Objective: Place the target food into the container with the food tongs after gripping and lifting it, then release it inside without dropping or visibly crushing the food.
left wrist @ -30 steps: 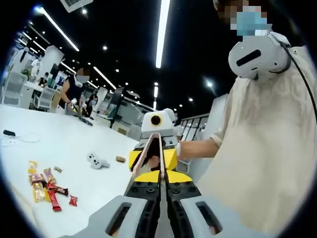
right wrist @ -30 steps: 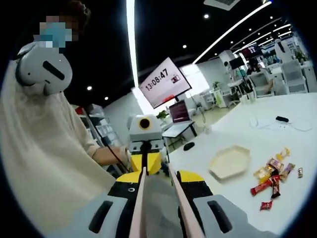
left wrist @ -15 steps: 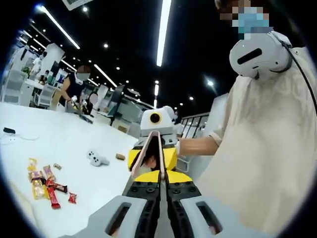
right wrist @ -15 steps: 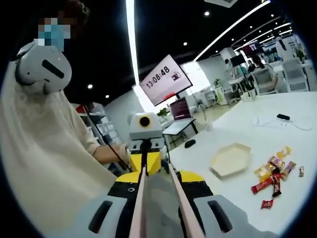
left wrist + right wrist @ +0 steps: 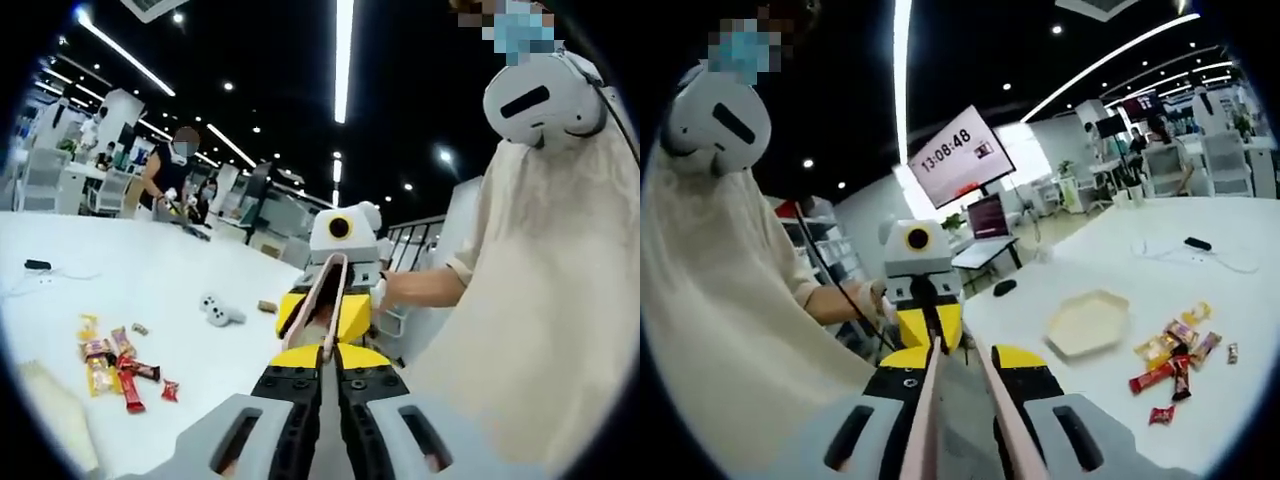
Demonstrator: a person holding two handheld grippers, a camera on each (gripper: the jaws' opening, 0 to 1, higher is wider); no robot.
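Both grippers raised above the white surface (image 5: 150, 290) and aimed at each other. In the left gripper view, left gripper (image 5: 322, 400) with its jaws clenched together, nothing between them; the right gripper (image 5: 335, 285) straight ahead, its pink-edged tongs (image 5: 328, 300) seen end-on and splayed apart. In the right gripper view, right gripper (image 5: 960, 420) grasping those tongs (image 5: 965, 420), whose two pale arms run forward with a gap between them and no food there; the left gripper (image 5: 920, 290) facing it just beyond.

Snacks (image 5: 1170, 355) lying in a loose cluster on the surface, well apart from both grippers: several small packets plus red wrapped bars. Pale hexagonal tray (image 5: 1088, 322) beside that cluster, nearer the left gripper. Same snacks (image 5: 115, 360) low left in the left gripper view, with a white game controller (image 5: 220, 312) and a small brown thing (image 5: 266, 306) further along the surface.

Person in a beige top (image 5: 545, 300) behind the grippers, white headset (image 5: 545, 95) worn. Wall screen (image 5: 960, 157) reading 13:08:48. Black cable (image 5: 1200, 248) across the far surface. Other people, chairs in the background.
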